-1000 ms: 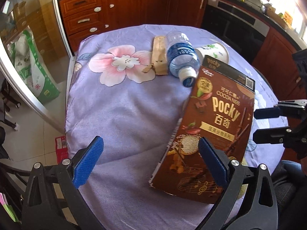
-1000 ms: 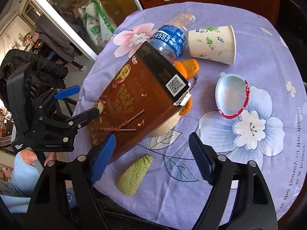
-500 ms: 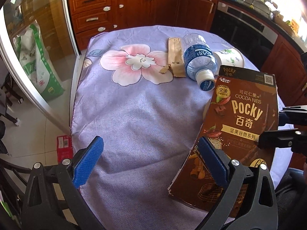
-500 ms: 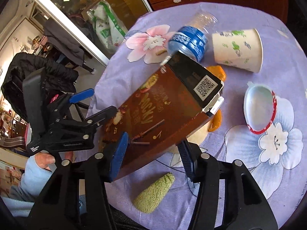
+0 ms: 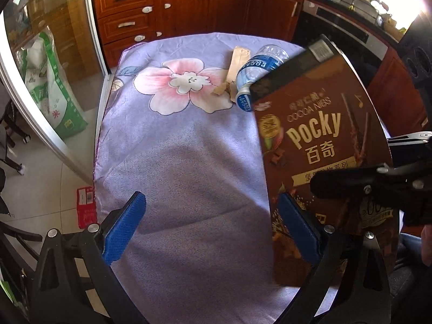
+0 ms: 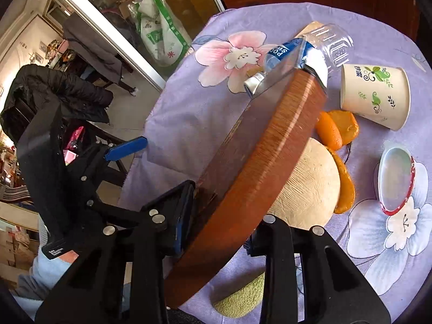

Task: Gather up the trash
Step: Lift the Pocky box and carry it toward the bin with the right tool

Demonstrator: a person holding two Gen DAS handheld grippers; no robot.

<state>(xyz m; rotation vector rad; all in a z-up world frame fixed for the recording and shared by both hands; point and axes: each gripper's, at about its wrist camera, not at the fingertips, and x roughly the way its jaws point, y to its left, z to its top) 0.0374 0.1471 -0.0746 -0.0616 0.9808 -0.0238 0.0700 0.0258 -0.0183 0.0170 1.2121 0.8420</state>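
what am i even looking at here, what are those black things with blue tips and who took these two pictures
No robot here: a person holds a hand-held claw in each hand, and a camera on each one looks along its fingers. One picture is from the left claw, standing open over the purple flowered tablecloth. The other is from the right claw, whose jaws are closing on a brown Pocky box tipped on edge between them. On the cloth lie a plastic bottle, a paper cup, orange peel, a small red-rimmed tub and a paper wrapper.
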